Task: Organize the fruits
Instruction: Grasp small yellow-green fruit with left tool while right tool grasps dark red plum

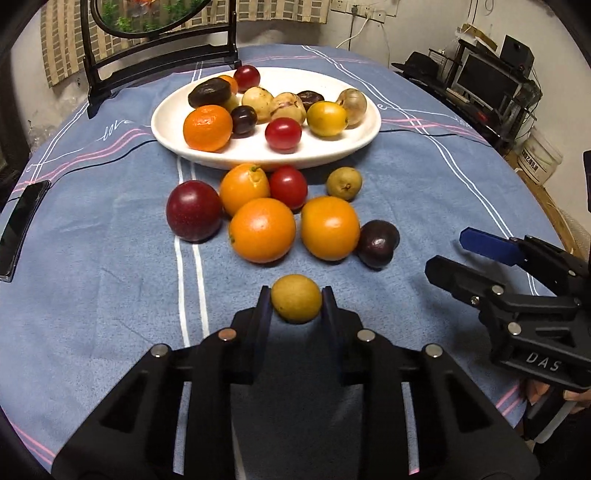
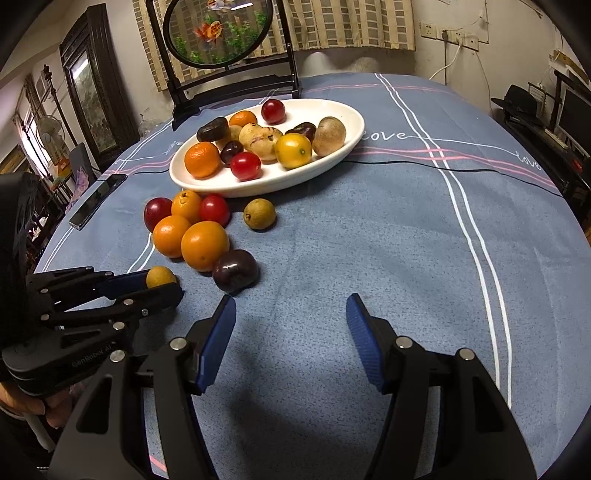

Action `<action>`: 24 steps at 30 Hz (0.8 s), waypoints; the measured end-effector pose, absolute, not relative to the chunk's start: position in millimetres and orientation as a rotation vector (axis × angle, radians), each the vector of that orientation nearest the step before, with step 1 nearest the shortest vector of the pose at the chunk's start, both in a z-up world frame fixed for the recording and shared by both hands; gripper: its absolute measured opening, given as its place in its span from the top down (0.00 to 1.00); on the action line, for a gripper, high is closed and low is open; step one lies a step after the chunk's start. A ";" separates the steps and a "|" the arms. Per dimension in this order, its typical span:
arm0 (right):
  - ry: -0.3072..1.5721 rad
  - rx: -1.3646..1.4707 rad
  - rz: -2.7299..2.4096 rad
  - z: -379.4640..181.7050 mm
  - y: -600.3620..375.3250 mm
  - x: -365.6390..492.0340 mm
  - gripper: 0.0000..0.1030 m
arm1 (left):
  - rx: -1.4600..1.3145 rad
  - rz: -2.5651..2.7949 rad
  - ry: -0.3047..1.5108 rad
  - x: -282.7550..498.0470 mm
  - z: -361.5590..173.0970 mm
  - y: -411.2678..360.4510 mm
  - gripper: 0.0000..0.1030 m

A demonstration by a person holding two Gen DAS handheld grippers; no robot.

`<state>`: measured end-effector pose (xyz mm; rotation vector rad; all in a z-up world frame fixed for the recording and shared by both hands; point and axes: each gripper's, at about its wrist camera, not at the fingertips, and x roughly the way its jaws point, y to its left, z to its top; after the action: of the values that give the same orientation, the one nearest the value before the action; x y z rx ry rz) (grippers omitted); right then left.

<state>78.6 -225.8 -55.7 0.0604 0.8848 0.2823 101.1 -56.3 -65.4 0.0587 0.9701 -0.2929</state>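
Observation:
My left gripper (image 1: 296,295) is shut on a small yellow-brown fruit (image 1: 296,298), held just over the blue cloth; it also shows in the right wrist view (image 2: 159,277). Beyond it lie loose fruits: two oranges (image 1: 262,229) (image 1: 330,227), a smaller orange (image 1: 244,188), a red plum (image 1: 194,210), a red tomato (image 1: 288,186), a dark plum (image 1: 377,243) and a small greenish fruit (image 1: 344,183). A white oval plate (image 1: 354,142) holds several fruits. My right gripper (image 2: 291,314) is open and empty, right of the left one.
A black phone (image 1: 20,229) lies at the table's left edge. A dark wooden stand with a round picture (image 2: 221,33) stands behind the plate. Shelves with a monitor (image 1: 487,79) are off the table's right side.

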 end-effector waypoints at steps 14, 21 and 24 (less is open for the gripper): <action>0.951 -0.131 0.341 -67.4 -172.2 101.1 0.39 | -0.002 -0.265 0.948 99.3 -57.1 -23.9 0.73; 0.960 -0.064 0.386 -67.1 -174.9 116.6 0.51 | -0.016 -0.261 0.951 99.7 -58.3 -17.7 0.73; 0.954 -0.004 0.392 -65.2 -183.7 116.3 0.69 | -0.019 -0.254 0.945 96.0 -56.1 -15.4 0.73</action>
<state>116.3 -183.7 -65.2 -0.0043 0.9538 0.3915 96.0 -15.4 -56.1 -0.0193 0.9448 -0.2539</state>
